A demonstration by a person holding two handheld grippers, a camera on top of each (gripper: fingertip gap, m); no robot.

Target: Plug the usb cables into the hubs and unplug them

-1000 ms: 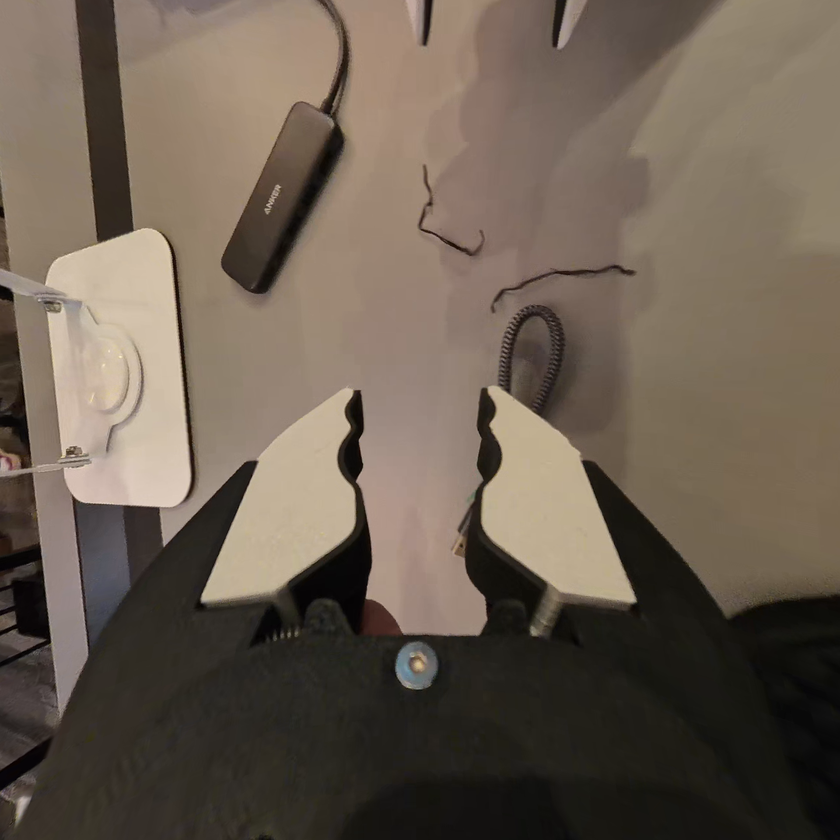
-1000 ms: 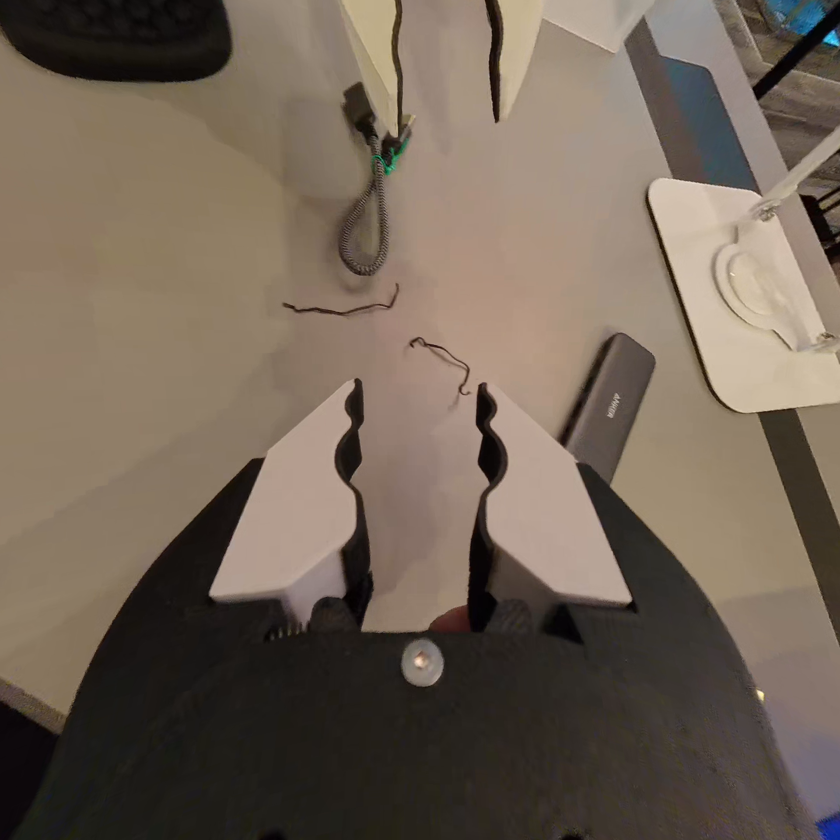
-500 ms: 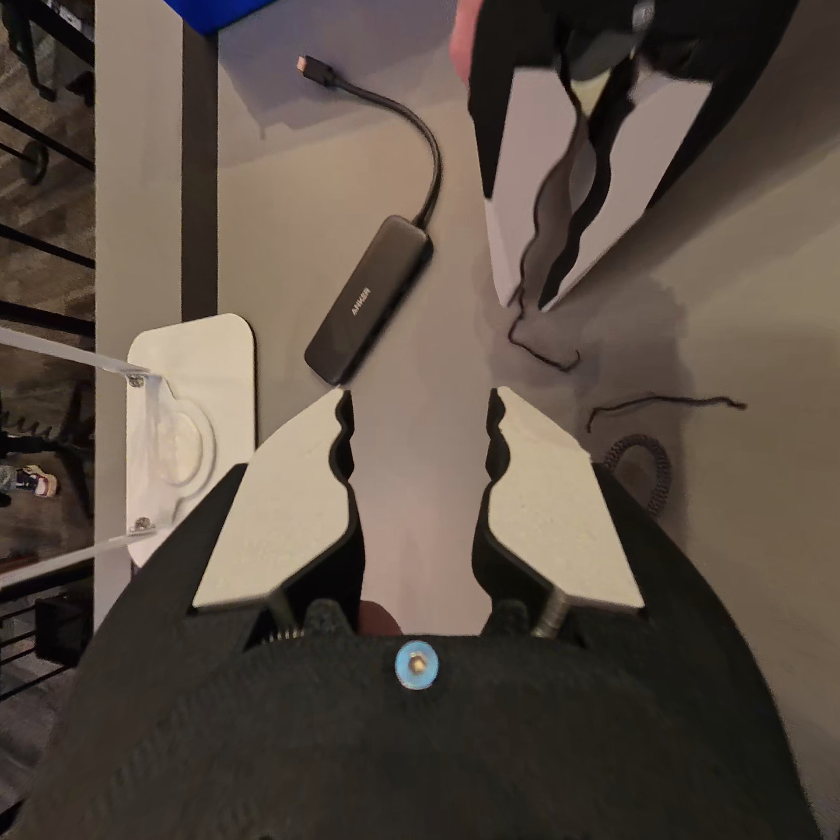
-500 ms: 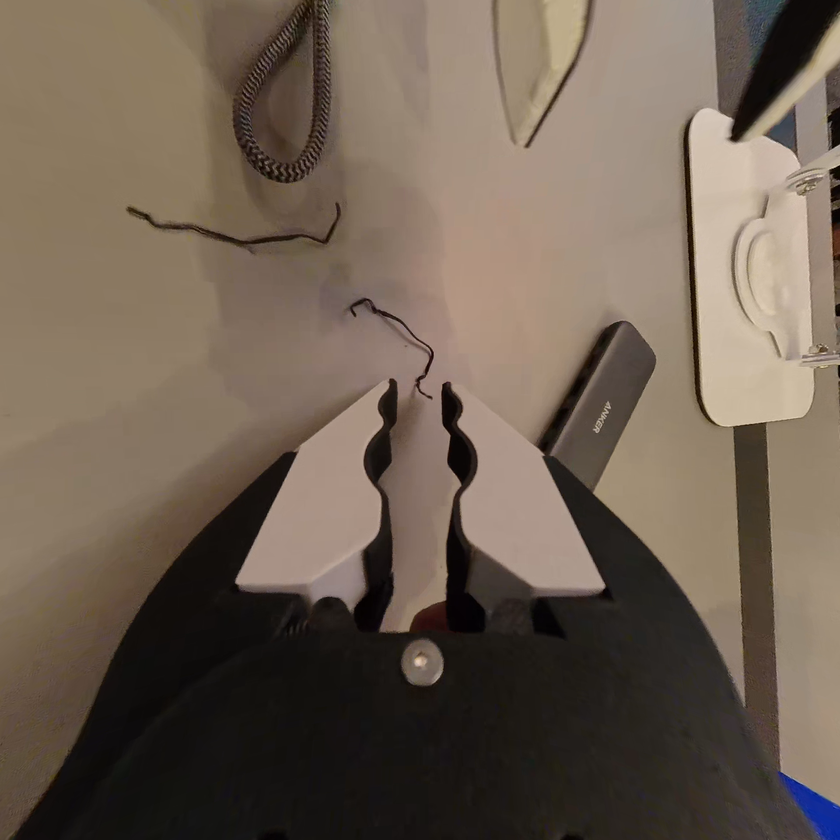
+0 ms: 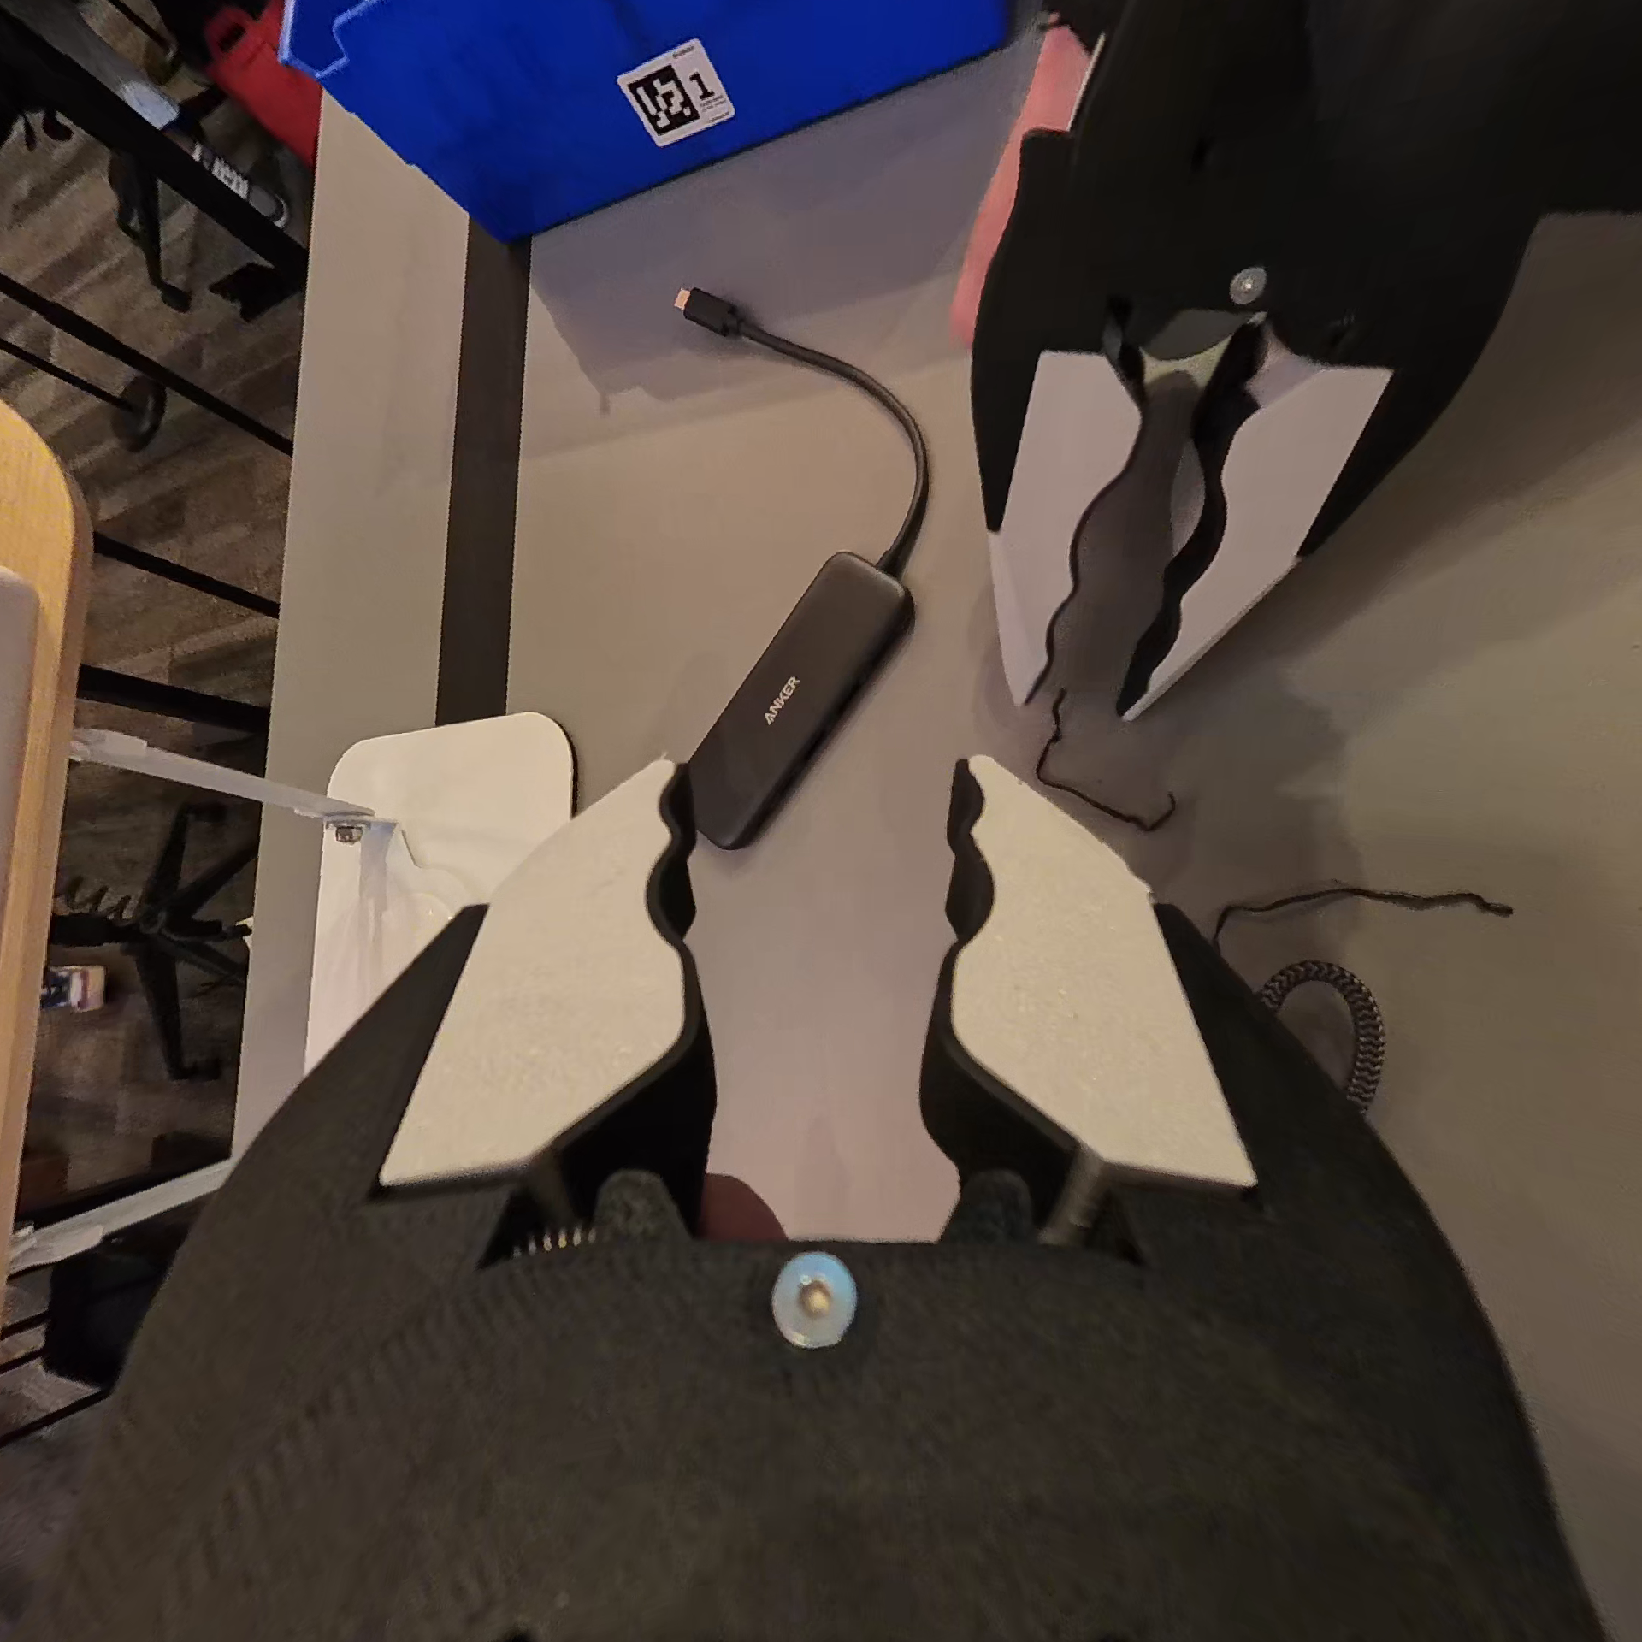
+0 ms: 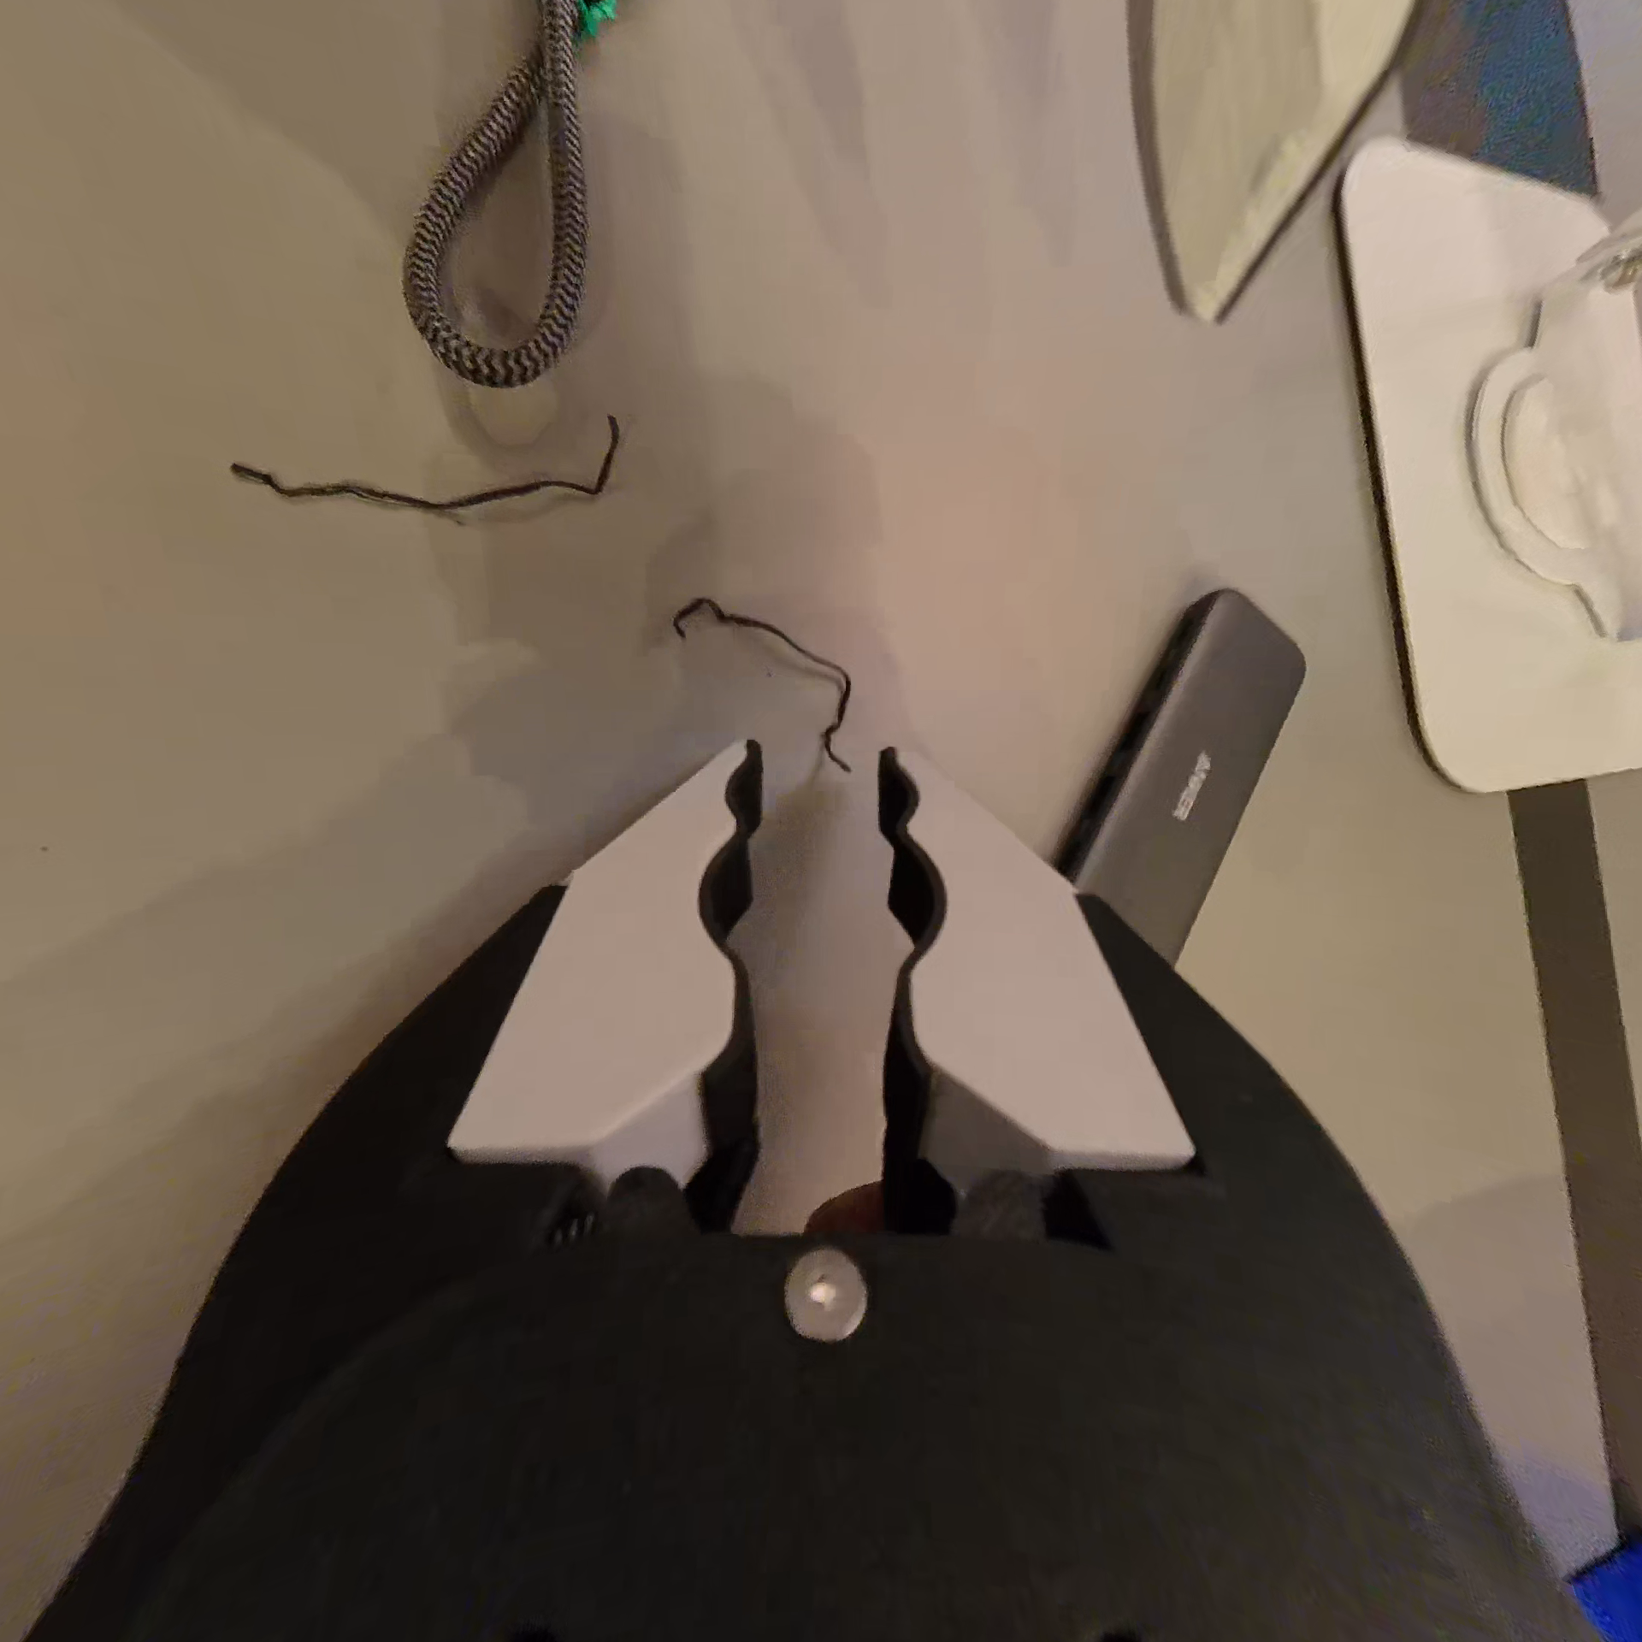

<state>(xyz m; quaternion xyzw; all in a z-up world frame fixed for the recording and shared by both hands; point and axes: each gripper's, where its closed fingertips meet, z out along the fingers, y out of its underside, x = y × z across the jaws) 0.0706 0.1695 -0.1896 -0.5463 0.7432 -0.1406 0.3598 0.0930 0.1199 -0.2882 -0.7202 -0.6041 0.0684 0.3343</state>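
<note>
I've narrowed my right gripper [image 6: 817,755] over a stray thread [image 6: 782,649], nothing held; left gripper [image 5: 817,782] gapes empty. Hub [image 5: 800,702] and braided cable [image 6: 498,231] lie apart, unplugged

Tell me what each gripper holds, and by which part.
Nothing is held. The left gripper and right gripper are both open and empty above the table.
</note>
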